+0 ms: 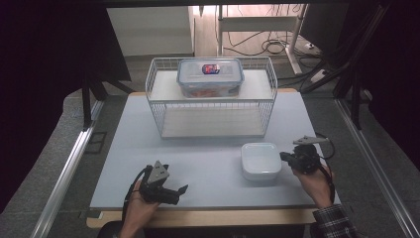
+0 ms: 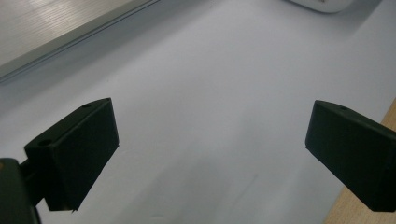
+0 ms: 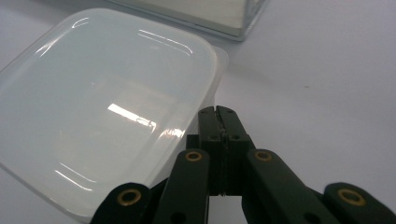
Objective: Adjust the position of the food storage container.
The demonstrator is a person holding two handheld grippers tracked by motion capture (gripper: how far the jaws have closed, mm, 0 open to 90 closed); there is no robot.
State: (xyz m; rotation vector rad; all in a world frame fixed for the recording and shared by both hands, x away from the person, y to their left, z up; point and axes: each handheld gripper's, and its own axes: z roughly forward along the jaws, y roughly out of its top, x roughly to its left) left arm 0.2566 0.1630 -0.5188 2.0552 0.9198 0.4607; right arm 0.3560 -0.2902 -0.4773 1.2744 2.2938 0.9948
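Nearest to the camera in the high view are my two forearms, coming in over the front edge of the bench (image 1: 208, 168). With my left hand I hold the left gripper (image 1: 171, 192) low over the near left part of the bench; its fingers (image 2: 79, 154) stand wide apart, and between them I see bare pale surface with nothing held. In the left gripper view a wooden edge strip of the bench shows at the lower right.

With my right hand I hold the right gripper (image 1: 283, 156) at the right side of the white container (image 1: 261, 159). Its fingers (image 3: 218, 122) are pressed flat together, closed on nothing, and their tips are just beside the container's right edge. I cannot tell if they touch it. In the right gripper view the white container (image 3: 102, 102) lies to the left of my closed fingers; it has a smooth, glossy lid with rounded corners.

This white container stands on the bench, to the right of the middle, in front of the wire basket (image 1: 212, 130) and apart from it. On the top of the wire basket sits a clear box (image 1: 210, 78) with a blue-rimmed lid and a small red and blue label.
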